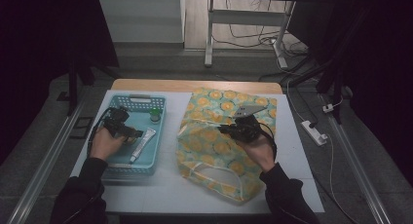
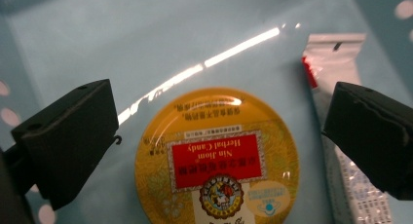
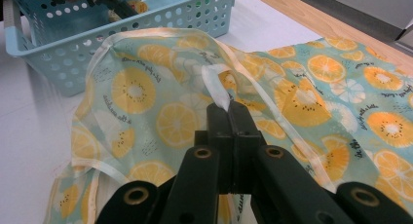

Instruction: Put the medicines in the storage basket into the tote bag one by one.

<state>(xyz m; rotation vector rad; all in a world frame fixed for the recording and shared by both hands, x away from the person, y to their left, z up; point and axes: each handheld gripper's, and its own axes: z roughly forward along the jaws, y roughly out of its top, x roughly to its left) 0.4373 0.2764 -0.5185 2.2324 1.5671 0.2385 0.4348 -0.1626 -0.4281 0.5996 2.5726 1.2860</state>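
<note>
My left gripper (image 1: 132, 133) hangs inside the light blue basket (image 1: 134, 97), open, close above its floor. In the left gripper view its jaws (image 2: 219, 126) stand wide on either side of a round yellow herbal-candy tin (image 2: 219, 160) that lies flat, neither pad touching it. A white tube (image 2: 336, 58) lies beside the tin, partly under one jaw. My right gripper (image 1: 225, 129) rests over the orange-slice print bag (image 1: 214, 151). In the right gripper view its jaws (image 3: 228, 109) are shut on the bag's white strap (image 3: 216, 87), which lifts the fabric (image 3: 302, 102) a little.
The basket (image 3: 73, 63) also holds a white tube (image 1: 142, 143) and a small green-capped jar (image 1: 155, 114). Basket and bag sit side by side on a white mat (image 1: 170, 190). A wooden table edge (image 1: 195, 85) runs behind. A power strip (image 1: 314, 132) lies on the floor, right.
</note>
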